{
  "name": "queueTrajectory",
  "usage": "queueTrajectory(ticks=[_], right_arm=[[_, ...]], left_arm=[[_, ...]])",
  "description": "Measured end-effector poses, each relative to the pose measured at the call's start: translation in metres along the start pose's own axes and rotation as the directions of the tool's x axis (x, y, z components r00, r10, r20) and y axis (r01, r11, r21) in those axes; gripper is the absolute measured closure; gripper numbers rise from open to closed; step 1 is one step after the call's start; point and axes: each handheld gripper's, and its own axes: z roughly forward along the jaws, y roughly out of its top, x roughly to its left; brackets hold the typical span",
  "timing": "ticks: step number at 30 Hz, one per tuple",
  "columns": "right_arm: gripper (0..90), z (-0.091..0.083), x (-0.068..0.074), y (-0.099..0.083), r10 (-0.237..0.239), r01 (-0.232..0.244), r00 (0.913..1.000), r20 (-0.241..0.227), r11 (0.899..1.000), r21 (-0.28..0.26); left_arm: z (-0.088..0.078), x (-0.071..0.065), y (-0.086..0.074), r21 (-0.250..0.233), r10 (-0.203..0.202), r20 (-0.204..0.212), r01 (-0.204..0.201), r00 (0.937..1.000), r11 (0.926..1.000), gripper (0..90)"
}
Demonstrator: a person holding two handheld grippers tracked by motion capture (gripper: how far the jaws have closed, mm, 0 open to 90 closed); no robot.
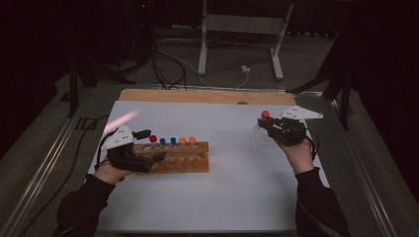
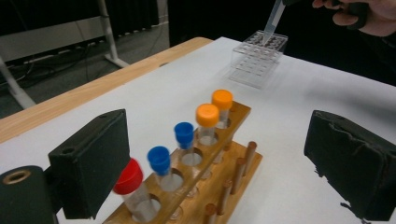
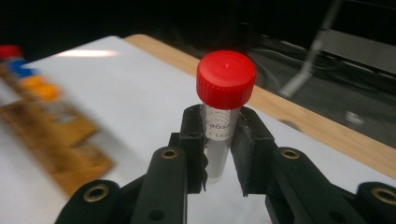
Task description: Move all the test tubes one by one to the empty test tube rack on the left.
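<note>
Dark room, white sheet laid over a wooden table. A red-capped tube is clamped between the jaws of the right gripper, long axis upright, cap up, tapered tip down. In the left gripper view the tube is seen hanging tip-down just over a clear rack at the sheet's far right; its cap is cut off by the frame edge there. The tube's print is too small to be read. The wooden rack is blurred in the right gripper view. The left gripper is held wide apart around the near end of the wooden rack, nothing gripped; contact with the red-capped rack tube cannot be told. Five capped tubes are seated in that rack.
</note>
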Motion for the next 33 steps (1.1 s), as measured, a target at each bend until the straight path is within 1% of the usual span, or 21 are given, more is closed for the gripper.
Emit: queueTrajectory(ticks=[2,4,6,8,10,12,15,17,18,19,20,23,25,26,27,28,29,30,31,32,33], right_arm=[[74.7,-0.002,0.011,0.004,-0.017,0.017,0.9988,-0.047,1.000,-0.002],[74.8,-0.003,0.023,0.008,-0.044,0.044,0.9951,-0.089,0.999,0.000],[74.8,-0.002,0.035,0.011,-0.065,0.066,0.9884,-0.137,0.998,-0.001],[74.7,-0.001,0.046,0.012,-0.076,0.077,0.9807,-0.180,0.997,0.002],[74.8,0.002,0.056,0.013,-0.092,0.096,0.9730,-0.212,0.995,0.008],[74.8,0.004,0.066,0.013,-0.099,0.106,0.9614,-0.257,0.994,0.012],[74.8,0.010,0.081,0.012,-0.119,0.132,0.9427,-0.312,0.991,0.021],[74.7,0.014,0.091,0.011,-0.129,0.147,0.9302,-0.344,0.989,0.028],[74.8,0.016,0.096,0.010,-0.137,0.158,0.9220,-0.362,0.987,0.030],[74.8,0.017,0.100,0.010,-0.134,0.158,0.9153,-0.380,0.987,0.031],[74.8,0.018,0.104,0.009,-0.138,0.162,0.9098,-0.391,0.986,0.030],[74.8,0.022,0.117,0.007,-0.155,0.187,0.8897,-0.429,0.982,0.032],[74.8,0.024,0.126,0.006,-0.166,0.204,0.8772,-0.450,0.978,0.035],[74.8,0.025,0.129,0.006,-0.169,0.208,0.8733,-0.457,0.978,0.035],[74.8,0.026,0.132,0.005,-0.167,0.208,0.8669,-0.470,0.977,0.036],[74.8,0.028,0.136,0.004,-0.168,0.212,0.8626,-0.477,0.976,0.039],[74.8,0.029,0.139,0.003,-0.173,0.220,0.8575,-0.485,0.975,0.042],[74.8,0.030,0.142,0.002,-0.175,0.225,0.8516,-0.494,0.974,0.042],[74.8,0.031,0.145,0.002,-0.173,0.227,0.8473,-0.502,0.973,0.048],[74.8,0.032,0.147,0.001,-0.182,0.238,0.8426,-0.507,0.970,0.048],[74.8,0.033,0.149,0.000,-0.180,0.239,0.8386,-0.514,0.970,0.050]], left_arm=[[0.000,-0.002,0.002,-0.005,-0.001,0.010,0.001,1.0000,1.0000,7.8],[0.001,-0.006,0.004,-0.005,0.004,0.022,-0.004,0.9997,1.0000,7.9],[0.001,-0.010,0.007,-0.003,0.006,0.035,-0.006,0.9994,1.0000,7.9],[0.001,-0.014,0.010,-0.004,0.014,0.039,-0.014,0.9991,0.9999,8.3],[0.002,-0.018,0.013,-0.001,0.012,0.046,-0.012,0.9989,0.9999,8.4],[0.003,-0.023,0.015,-0.002,0.008,0.059,-0.008,0.9982,1.0000,8.5],[0.005,-0.031,0.019,0.000,0.021,0.084,-0.021,0.9963,0.9998,8.5],[0.007,-0.037,0.021,-0.001,0.029,0.108,-0.029,0.9937,0.9996,8.7],[0.009,-0.041,0.022,0.002,0.031,0.119,-0.031,0.9924,0.9995,8.8],[0.010,-0.043,0.022,0.003,0.035,0.127,-0.036,0.9912,0.9994,9.5],[0.011,-0.046,0.023,0.003,0.042,0.133,-0.042,0.9903,0.9991,10.1],[0.014,-0.053,0.024,-0.009,0.036,0.159,-0.035,0.9866,0.9993,12.2],[0.017,-0.057,0.025,-0.017,0.029,0.172,-0.027,0.9847,0.9995,16.0],[0.018,-0.060,0.025,-0.017,0.032,0.169,-0.030,0.9851,0.9994,16.2],[0.019,-0.062,0.025,-0.019,0.033,0.181,-0.030,0.9829,0.9994,16.8],[0.020,-0.064,0.026,-0.023,0.044,0.190,-0.040,0.9808,0.9989,18.0],[0.020,-0.067,0.026,-0.023,0.053,0.183,-0.049,0.9818,0.9985,19.3],[0.021,-0.069,0.027,-0.025,0.056,0.190,-0.052,0.9801,0.9983,21.3],[0.022,-0.072,0.027,-0.023,0.059,0.186,-0.055,0.9809,0.9982,23.4],[0.023,-0.074,0.027,-0.025,0.066,0.188,-0.063,0.9799,0.9977,25.4],[0.023,-0.076,0.028,-0.025,0.073,0.193,-0.069,0.9784,0.9973,28.0]])
